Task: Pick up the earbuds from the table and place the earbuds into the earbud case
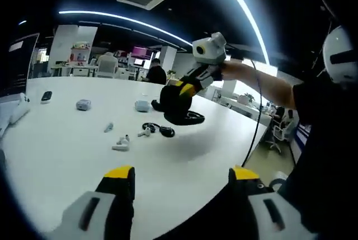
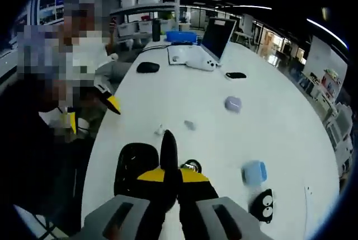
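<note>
Count by kind, on the white table [image 1: 67,156]:

- Loose white earbuds: two, one [image 1: 121,144] and another [image 1: 145,132] just beside the cable.
- Small cases: two, a grey-lilac one [image 1: 83,104] and a light blue one [image 1: 142,106].
- Coiled black cable: one [image 1: 158,129].
- Laptop: one [image 2: 208,47].
- Black computer mouse: one [image 2: 147,67].
- Black phone: one [image 2: 235,75].

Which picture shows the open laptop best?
The right gripper view: the laptop stands open at the table's far end, screen and base plain. In the left gripper view, a dark screen edge may be it; I cannot tell.
</note>
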